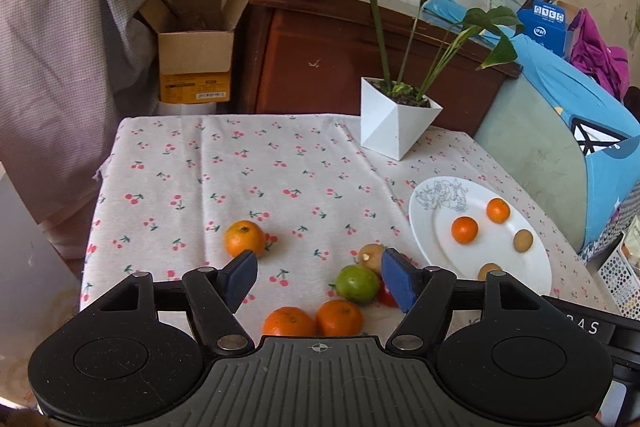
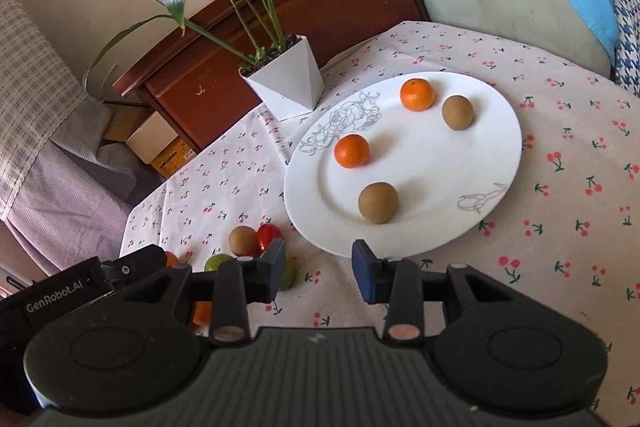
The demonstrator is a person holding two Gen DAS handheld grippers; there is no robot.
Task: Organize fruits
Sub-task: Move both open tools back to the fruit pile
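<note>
A white plate [image 2: 492, 147] holds two small oranges [image 2: 351, 151] and two brown round fruits [image 2: 378, 202]; in the left wrist view the same plate [image 1: 424, 227] lies at the right. On the cherry-print cloth lie a larger orange [image 1: 245, 238], a green fruit [image 1: 357, 283], a brown fruit [image 1: 371, 255], a red fruit [image 2: 269, 235] and two oranges [image 1: 339, 317] close to my left gripper. My left gripper [image 1: 318, 279] is open above the cloth, with nothing between its pads. My right gripper [image 2: 319, 269] is open too, empty, just short of the plate's near rim.
A white angular planter [image 1: 394, 125] with a tall leafy plant stands at the table's far side. Behind it is a wooden headboard [image 1: 320, 67]. A cardboard box [image 1: 196, 47] sits far left. A cushioned seat with blue fabric [image 1: 560, 115] borders the right edge.
</note>
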